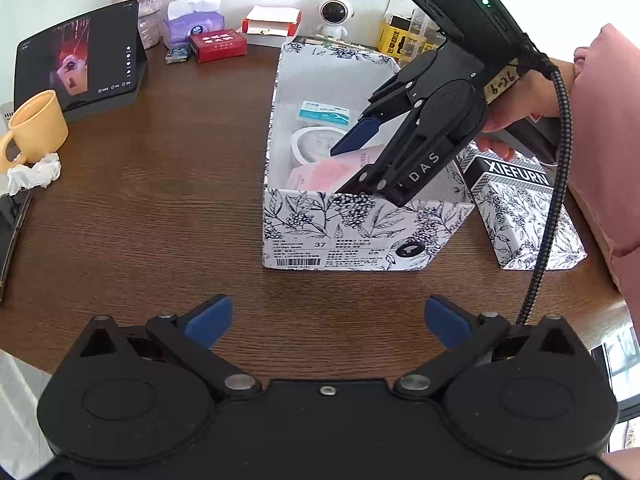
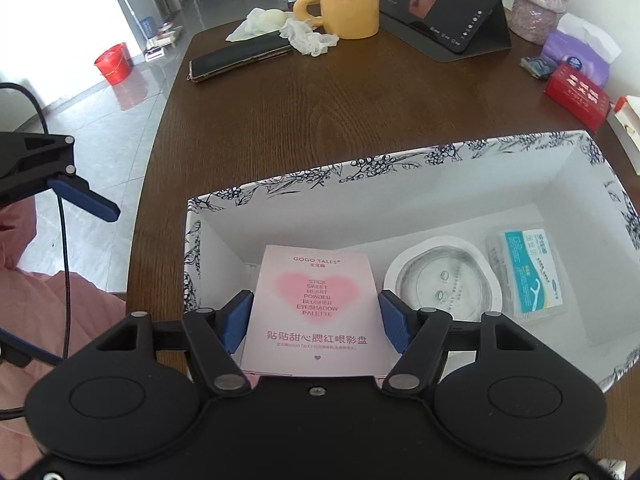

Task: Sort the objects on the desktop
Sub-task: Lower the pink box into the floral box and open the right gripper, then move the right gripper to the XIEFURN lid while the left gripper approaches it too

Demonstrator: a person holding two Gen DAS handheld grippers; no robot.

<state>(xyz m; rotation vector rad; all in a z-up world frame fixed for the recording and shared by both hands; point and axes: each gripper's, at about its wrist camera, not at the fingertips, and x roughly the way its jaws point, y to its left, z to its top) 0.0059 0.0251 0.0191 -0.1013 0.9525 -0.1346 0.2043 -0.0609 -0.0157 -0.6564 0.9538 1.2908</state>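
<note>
Our right gripper clamps the pink makeup box just inside the floral box, beside a round case. Our left gripper hangs wide open, empty.

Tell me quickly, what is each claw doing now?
Left claw: open, holding nothing.
Right claw: closed on the flat pink cardboard palette box, inside the white floral storage box.

Pink flat cardboard palette box w/ heart print tilted down inside white floral-print open storage box, near its left end. Beside it on box floor: round white dish, then clear floss-pick case w/ teal label.
</note>
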